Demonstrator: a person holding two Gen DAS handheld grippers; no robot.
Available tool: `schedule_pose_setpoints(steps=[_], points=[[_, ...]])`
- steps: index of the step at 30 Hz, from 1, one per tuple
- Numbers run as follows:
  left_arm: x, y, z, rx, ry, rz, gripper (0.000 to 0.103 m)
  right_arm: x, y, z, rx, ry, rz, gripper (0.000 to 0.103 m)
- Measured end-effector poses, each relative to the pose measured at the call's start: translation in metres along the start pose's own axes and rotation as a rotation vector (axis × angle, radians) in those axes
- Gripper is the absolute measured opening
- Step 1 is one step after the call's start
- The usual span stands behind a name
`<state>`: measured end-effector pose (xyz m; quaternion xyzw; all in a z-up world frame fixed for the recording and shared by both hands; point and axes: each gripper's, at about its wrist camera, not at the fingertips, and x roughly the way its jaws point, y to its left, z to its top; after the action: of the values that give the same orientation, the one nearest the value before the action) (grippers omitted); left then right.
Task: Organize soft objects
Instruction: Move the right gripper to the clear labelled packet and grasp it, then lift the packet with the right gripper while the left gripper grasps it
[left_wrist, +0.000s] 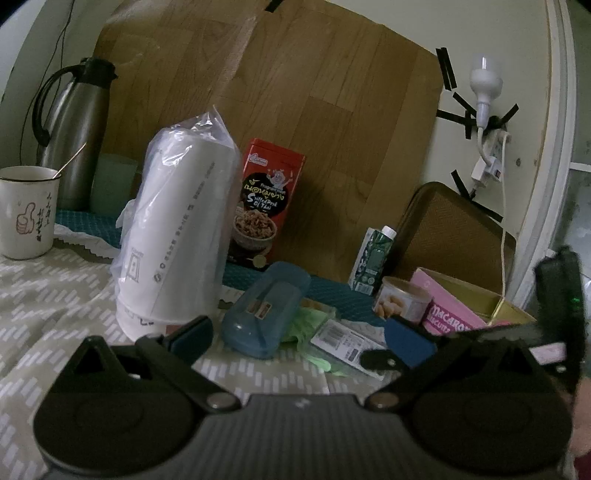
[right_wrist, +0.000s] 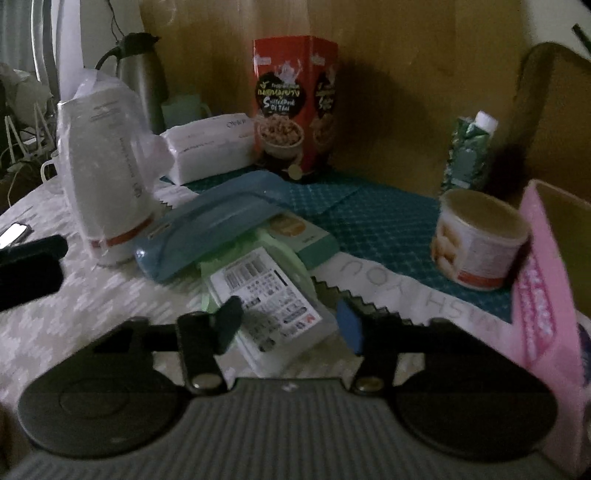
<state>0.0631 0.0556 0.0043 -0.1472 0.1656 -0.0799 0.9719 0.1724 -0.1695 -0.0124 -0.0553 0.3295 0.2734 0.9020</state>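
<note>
Green soft pack half hidden under blue case; left tongs, right tongs both wide, empty.

free: patterned cloth front-left | blocked: cup stack, blue case

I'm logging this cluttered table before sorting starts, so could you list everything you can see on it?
Cup stack in plastic bag: one, white, left on the cloth.
Case: one, blue, centre, lying over the green packs.
Wipes pack: one, white-labelled, nearest the right hand-held gripper.
Tissue pack: one, white, behind.
Snack box: one, red, rear.
Carton: one, green, rear right.
Can: one, white, right.
Macaron box: one, pink, open.
Mug: one, white, far left.
Thermos: one, steel.
Left hand-held gripper: open.
Right hand-held gripper: open.
</note>
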Motion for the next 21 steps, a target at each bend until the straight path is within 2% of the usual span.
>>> schedule_pose_setpoints(steps=[2,7,14,17,21], points=[[-0.001,0.000,0.000,0.002,-0.001,0.002,0.103,-0.007,0.000,-0.005,0.016,0.002,0.013,0.048],[-0.001,-0.001,0.000,0.008,-0.002,0.007,0.103,-0.021,0.010,-0.018,-0.009,-0.003,0.032,0.047],[0.001,-0.001,0.000,0.002,0.002,0.011,0.103,-0.017,0.026,-0.019,-0.058,-0.019,-0.001,0.059],[0.000,-0.001,0.000,0.003,0.002,0.011,0.103,-0.009,0.027,-0.020,-0.040,-0.013,-0.014,0.059],[-0.001,-0.002,-0.001,0.007,0.000,0.011,0.103,-0.020,0.028,-0.027,0.017,-0.021,-0.051,0.058]])
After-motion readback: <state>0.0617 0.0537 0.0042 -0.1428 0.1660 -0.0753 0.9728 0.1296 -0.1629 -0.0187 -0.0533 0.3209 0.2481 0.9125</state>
